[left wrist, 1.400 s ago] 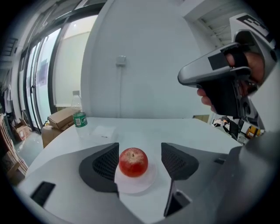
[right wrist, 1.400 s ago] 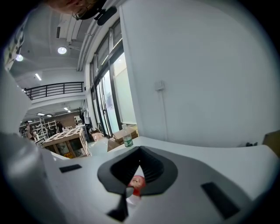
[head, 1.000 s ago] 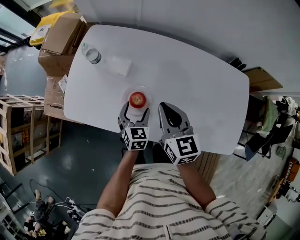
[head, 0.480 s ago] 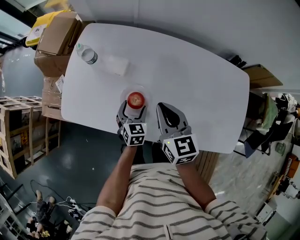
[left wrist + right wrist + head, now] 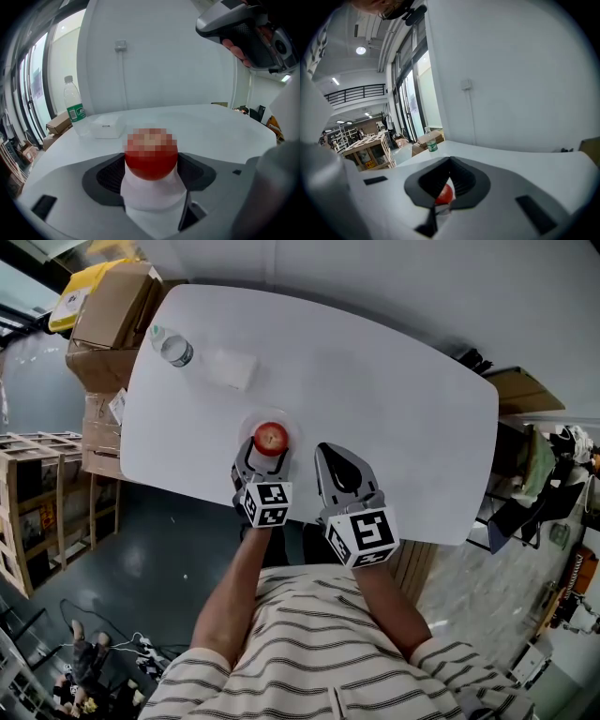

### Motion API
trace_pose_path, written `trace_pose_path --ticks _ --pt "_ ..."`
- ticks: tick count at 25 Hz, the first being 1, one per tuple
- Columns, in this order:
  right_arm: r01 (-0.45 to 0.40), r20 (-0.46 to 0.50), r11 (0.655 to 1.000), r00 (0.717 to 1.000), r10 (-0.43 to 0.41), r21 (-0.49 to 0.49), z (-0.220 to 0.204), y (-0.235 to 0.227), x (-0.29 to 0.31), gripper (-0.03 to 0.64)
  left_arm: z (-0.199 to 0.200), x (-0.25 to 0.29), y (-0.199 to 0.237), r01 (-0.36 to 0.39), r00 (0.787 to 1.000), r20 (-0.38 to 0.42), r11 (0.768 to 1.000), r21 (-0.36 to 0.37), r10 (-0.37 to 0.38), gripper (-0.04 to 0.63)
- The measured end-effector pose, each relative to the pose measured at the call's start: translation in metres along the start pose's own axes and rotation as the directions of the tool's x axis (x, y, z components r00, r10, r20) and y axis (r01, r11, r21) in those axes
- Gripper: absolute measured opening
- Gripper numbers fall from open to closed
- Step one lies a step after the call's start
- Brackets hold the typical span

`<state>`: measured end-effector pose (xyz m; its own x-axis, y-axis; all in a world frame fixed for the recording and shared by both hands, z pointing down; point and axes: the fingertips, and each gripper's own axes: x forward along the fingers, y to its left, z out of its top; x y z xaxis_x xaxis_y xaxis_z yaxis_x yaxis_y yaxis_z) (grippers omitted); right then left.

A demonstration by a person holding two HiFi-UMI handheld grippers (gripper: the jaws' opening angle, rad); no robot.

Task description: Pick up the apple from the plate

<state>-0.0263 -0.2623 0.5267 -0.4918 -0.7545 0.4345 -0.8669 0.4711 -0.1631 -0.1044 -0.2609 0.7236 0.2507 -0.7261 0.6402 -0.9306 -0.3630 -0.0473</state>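
Observation:
A red apple (image 5: pixel 272 438) sits on a small white plate (image 5: pixel 292 426) near the front edge of the white table (image 5: pixel 394 399). My left gripper (image 5: pixel 267 455) is open, its fingertips on either side of the apple's near half. In the left gripper view the apple (image 5: pixel 151 161) lies between the two dark pads (image 5: pixel 108 176) over the plate (image 5: pixel 150 194); I cannot tell if they touch it. My right gripper (image 5: pixel 329 450) is shut on nothing, just right of the plate. Through its pads' hollow the apple (image 5: pixel 444 193) shows.
A water bottle (image 5: pixel 174 349) and a small white box (image 5: pixel 232 368) stand at the table's far left. Cardboard boxes (image 5: pixel 117 306) and a wooden pallet (image 5: pixel 28 493) are on the floor to the left. The table's front edge runs just under both grippers.
My left gripper has slid forward a little, so its tips now flank the apple. The right gripper has stayed put.

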Motion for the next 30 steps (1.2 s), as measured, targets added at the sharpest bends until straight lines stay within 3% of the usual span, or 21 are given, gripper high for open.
trace_pose_path --ticks 18,30 --pt "-0.018 0.033 1.0 0.999 0.019 -0.011 0.009 0.001 -0.013 0.012 0.055 -0.039 0.013 -0.045 0.991 0.119 0.993 -0.107 0.057 0.353" --pt "-0.05 0.099 0.998 0.994 0.047 0.028 0.032 0.0 -0.034 0.012 0.105 -0.095 0.025 -0.08 0.975 0.187 0.974 -0.212 0.121 0.353"
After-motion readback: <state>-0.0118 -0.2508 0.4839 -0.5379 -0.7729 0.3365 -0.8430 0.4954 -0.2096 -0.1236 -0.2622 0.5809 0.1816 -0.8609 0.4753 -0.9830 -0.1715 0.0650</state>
